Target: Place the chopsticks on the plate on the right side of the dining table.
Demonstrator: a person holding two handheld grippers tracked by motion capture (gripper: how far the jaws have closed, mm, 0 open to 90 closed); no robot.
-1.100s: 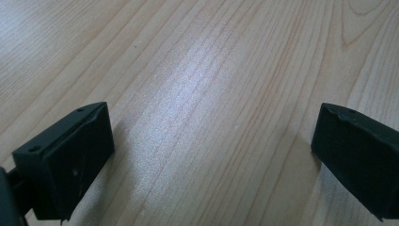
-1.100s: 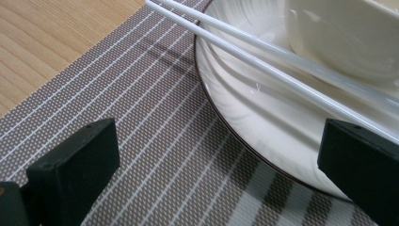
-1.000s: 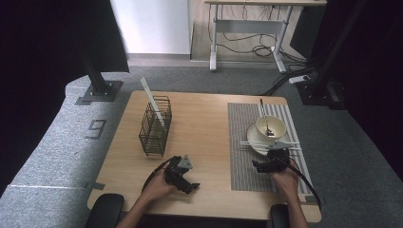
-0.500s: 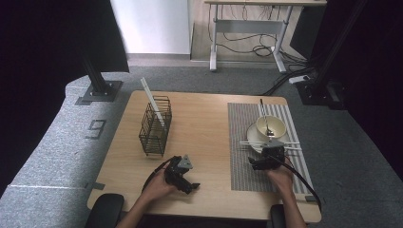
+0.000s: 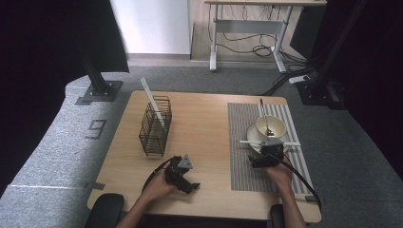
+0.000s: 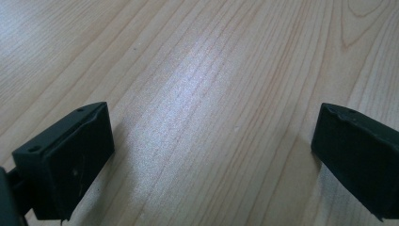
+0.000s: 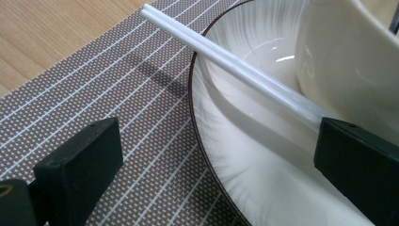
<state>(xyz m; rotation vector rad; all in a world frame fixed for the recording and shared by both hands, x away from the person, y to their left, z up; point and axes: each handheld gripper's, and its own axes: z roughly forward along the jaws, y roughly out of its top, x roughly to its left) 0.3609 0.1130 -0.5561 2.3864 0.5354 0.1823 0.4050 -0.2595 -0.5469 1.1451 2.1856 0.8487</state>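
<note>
Two white chopsticks (image 5: 269, 142) lie across the near rim of a cream plate (image 5: 253, 134) on the striped placemat (image 5: 247, 164). A cream bowl (image 5: 272, 126) with a spoon (image 5: 263, 113) in it stands on the plate. My right gripper (image 5: 267, 151) is at the plate's near edge; its open jaws straddle the rim (image 7: 221, 141), with the chopsticks (image 7: 235, 61) running between them toward the right jaw. The bowl (image 7: 339, 56) is just behind. My left gripper (image 5: 187, 182) rests low on the bare wood near the front edge, open and empty (image 6: 211, 127).
A black wire basket (image 5: 155, 127) stands left of centre with one white chopstick (image 5: 150, 100) leaning out of it. The wooden table (image 5: 204, 123) lies bare between basket and placemat. Grey carpet, black stands and a desk lie beyond.
My right gripper has moved a little forward, up to the plate's near rim and the chopsticks. The left gripper has stayed put.
</note>
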